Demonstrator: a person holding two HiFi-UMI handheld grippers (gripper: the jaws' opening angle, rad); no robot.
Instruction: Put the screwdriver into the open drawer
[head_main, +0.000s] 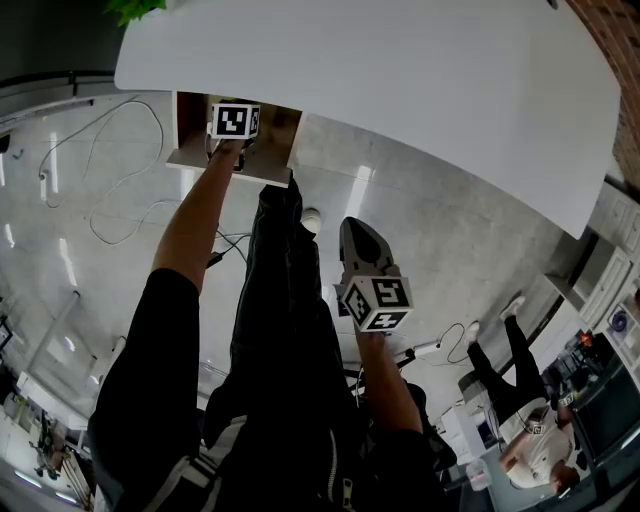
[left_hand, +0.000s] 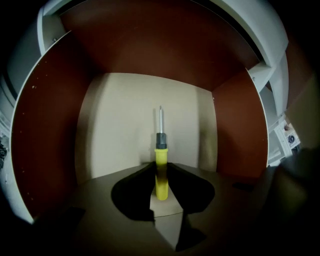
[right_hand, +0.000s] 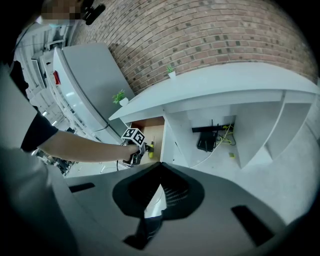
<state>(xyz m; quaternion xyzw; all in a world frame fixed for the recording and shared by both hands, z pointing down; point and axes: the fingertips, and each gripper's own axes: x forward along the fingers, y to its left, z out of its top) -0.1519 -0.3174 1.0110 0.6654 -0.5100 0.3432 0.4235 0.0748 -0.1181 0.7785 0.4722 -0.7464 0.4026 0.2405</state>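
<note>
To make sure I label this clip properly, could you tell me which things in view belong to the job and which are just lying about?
Belongs to the job:
- screwdriver, held by the left gripper
- open drawer, its walls around the screwdriver

Just lying about:
- right gripper, shut and empty
- potted plant on the desk
- black box with cables beneath the desk
- white cabinet

The left gripper (head_main: 236, 130) reaches into the open drawer (head_main: 190, 122) under the white desktop (head_main: 400, 70); the right gripper (head_main: 353, 230) hangs apart above the tiled floor (head_main: 440, 235).
</note>
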